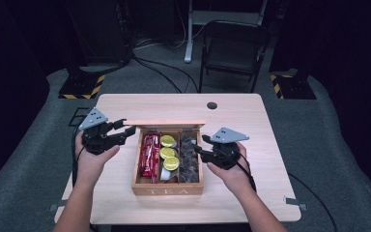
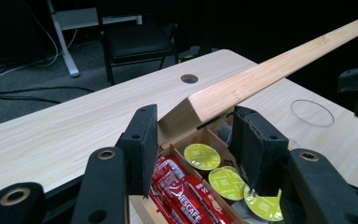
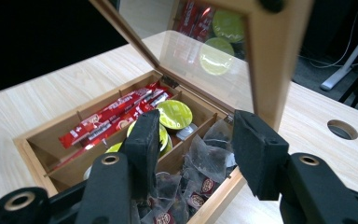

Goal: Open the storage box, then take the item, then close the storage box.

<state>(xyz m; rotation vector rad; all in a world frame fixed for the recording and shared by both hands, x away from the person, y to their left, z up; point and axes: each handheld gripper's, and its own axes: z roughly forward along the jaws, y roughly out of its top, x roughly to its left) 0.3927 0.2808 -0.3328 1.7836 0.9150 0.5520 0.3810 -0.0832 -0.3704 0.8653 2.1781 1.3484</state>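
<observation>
High view: fixed above the person's side, facing forward and down; takes in the whole counter point(image 1: 251, 116), the folding chair point(image 1: 233, 48) and floor beyond.
Left gripper view: rides the left hand-held gripper point(image 2: 196, 140), low and close, looking over the tea box point(image 2: 186, 135) corner toward the chair point(image 2: 137, 42).
Right gripper view: rides the right hand-held gripper point(image 3: 193, 140), close, angled down into the box point(image 3: 32, 140).
Shared: tea box, open lid point(image 1: 164, 123), counter cable hole point(image 1: 212, 105).

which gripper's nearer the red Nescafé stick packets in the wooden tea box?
Left. The left gripper sits just off the box's left side, beside the red stick packets; the right gripper is across the box, by the dark tea bags.
</observation>
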